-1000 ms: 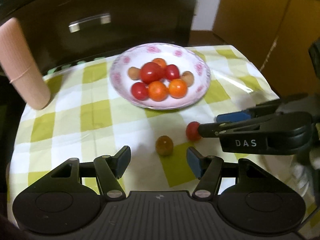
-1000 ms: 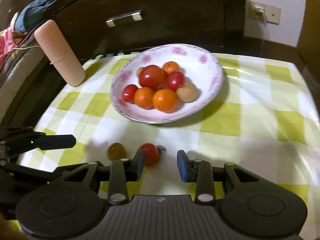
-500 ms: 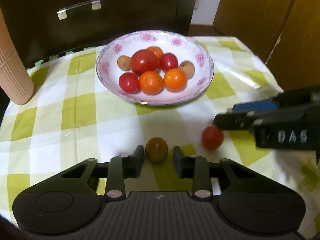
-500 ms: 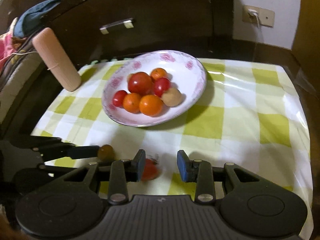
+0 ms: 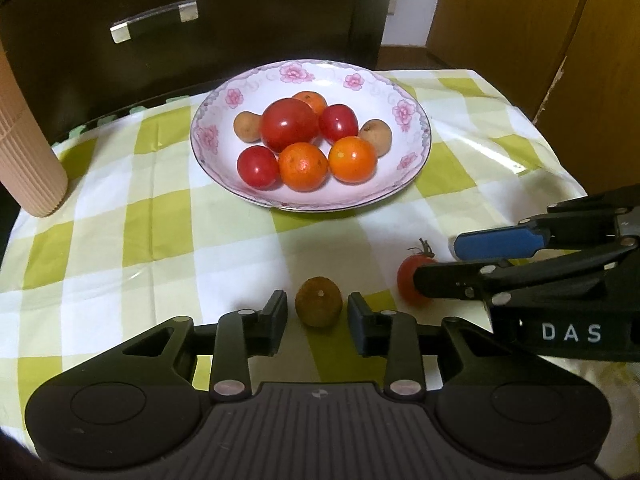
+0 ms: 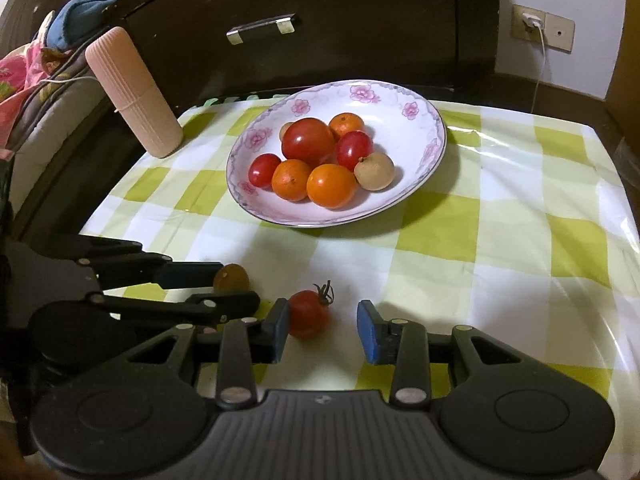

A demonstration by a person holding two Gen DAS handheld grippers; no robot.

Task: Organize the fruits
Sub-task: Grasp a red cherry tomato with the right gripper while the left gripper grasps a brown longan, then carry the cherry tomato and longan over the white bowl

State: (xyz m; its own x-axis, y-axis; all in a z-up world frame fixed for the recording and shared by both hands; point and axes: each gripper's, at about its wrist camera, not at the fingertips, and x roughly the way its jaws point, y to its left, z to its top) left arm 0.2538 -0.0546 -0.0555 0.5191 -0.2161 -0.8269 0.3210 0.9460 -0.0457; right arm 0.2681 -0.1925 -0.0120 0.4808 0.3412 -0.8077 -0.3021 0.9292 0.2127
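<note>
checked tablecloth [image 5: 120,216] under both grippers. left gripper [image 5: 318,316] jaws open around brown fruit [image 5: 319,306], not touching; right gripper [image 6: 323,326] jaws open, small tomato [image 6: 308,312] against its left pad. each should centre, close gently, then lift to floral bowl [image 5: 416,128] well beyond.
</note>
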